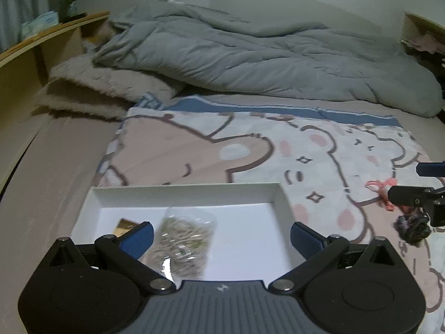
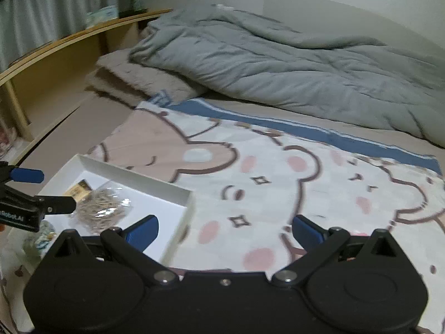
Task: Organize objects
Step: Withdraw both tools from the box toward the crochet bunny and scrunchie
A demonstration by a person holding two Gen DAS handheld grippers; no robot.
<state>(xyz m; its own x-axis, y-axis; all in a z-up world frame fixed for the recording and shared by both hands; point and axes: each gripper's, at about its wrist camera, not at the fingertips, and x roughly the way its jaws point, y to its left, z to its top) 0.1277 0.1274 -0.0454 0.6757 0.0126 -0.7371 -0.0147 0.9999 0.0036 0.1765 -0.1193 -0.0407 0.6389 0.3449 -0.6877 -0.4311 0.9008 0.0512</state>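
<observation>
A white shallow box lies on a cartoon bear blanket. In it are a clear bag of rubber bands and a small gold-brown packet. My left gripper is open just above the box, fingers either side of the bag. To the right a pink string and a dark scrunchie lie on the blanket by the right gripper's fingers. In the right wrist view my right gripper is open over the blanket, beside the box and the bag.
A grey duvet and a beige fleece blanket are piled at the back of the bed. A wooden shelf with a bottle runs along the left. A crumpled wrapper lies left of the box.
</observation>
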